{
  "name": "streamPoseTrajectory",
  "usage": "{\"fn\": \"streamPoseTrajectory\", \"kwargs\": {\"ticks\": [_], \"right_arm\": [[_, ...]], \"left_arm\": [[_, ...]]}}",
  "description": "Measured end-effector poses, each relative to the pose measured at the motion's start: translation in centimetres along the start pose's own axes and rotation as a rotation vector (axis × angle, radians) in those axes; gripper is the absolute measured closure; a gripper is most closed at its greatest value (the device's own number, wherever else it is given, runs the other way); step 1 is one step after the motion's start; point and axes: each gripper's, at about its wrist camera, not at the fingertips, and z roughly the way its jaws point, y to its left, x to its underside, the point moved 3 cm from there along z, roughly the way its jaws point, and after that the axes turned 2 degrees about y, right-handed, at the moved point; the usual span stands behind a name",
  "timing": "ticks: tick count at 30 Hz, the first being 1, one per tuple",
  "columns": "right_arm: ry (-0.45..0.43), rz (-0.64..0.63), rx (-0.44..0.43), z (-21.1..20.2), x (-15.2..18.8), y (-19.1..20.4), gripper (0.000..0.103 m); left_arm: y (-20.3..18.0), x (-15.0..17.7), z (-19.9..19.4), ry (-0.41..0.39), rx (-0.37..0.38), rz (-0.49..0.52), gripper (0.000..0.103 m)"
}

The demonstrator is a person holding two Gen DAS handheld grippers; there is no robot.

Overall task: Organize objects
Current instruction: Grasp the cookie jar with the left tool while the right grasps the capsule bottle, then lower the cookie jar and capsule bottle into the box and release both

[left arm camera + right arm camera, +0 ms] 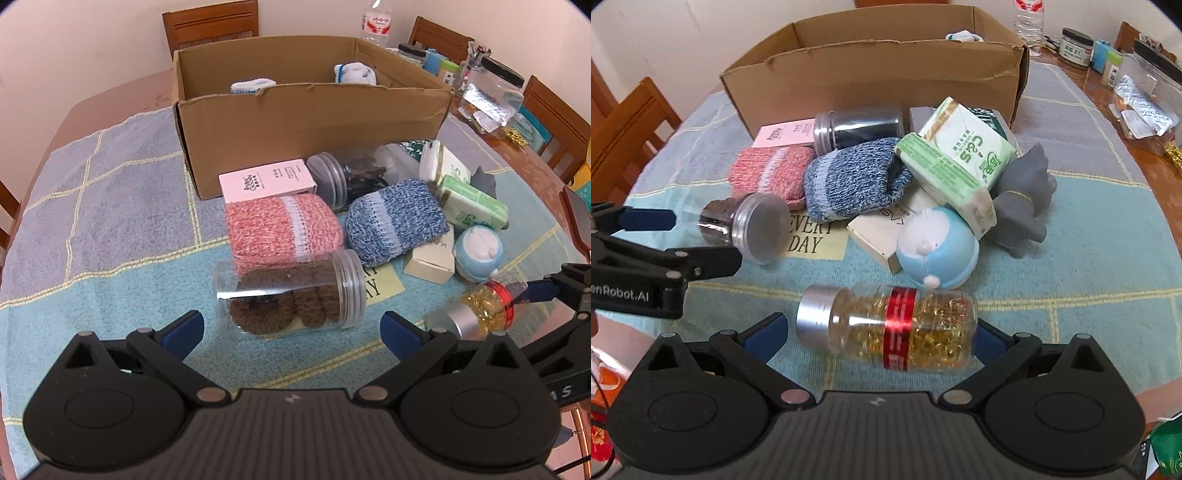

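Here we hold both grippers open: left gripper point(291, 330) before the cookie jar point(290, 291), right gripper point(877, 338) around the capsule bottle point(890, 326).

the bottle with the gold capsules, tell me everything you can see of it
The bottle is clear plastic with a silver screw cap, a red foil band around its middle and small print on its side. It is packed with golden gel capsules. It lies on its side on the checked cloth, cap pointing left, just in front of the blue round toy. The right claw is open with a finger at each end of the bottle; whether they touch it is unclear.
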Motion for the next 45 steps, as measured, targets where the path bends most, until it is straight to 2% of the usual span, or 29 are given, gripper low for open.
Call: {"fn": "streamPoseTrajectory", "kwargs": {"ticks": [16, 20, 22, 24, 38, 45], "right_arm": [[0.010, -0.019, 0.095, 1.0, -0.3, 0.8, 0.000], [0.023, -0.049, 0.124, 1.0, -0.4, 0.9, 0.007], [0.027, -0.053, 0.114, 0.9, -0.3, 0.6, 0.007], [0.029, -0.059, 0.114, 1.0, -0.3, 0.6, 0.007], [0.095, -0.076, 0.041, -0.4, -0.7, -0.8, 0.007], [0.088, -0.137, 0.040, -3.4, -2.2, -1.7, 0.007]], "left_arm": [[-0.3, -1.6, 2.6, -0.011, -0.027, 0.000, 0.002], [-0.2, -1.6, 2.8, -0.019, -0.033, -0.007, 0.003], [-0.1, -1.7, 2.9, -0.022, -0.034, -0.009, 0.005], [0.0, -1.7, 2.9, -0.023, -0.031, -0.011, 0.011], [0.6, -2.2, 1.4, 0.000, -0.014, 0.020, 0.011], [0.6, -3.1, -1.0, 0.025, 0.006, 0.056, 0.011]]}}
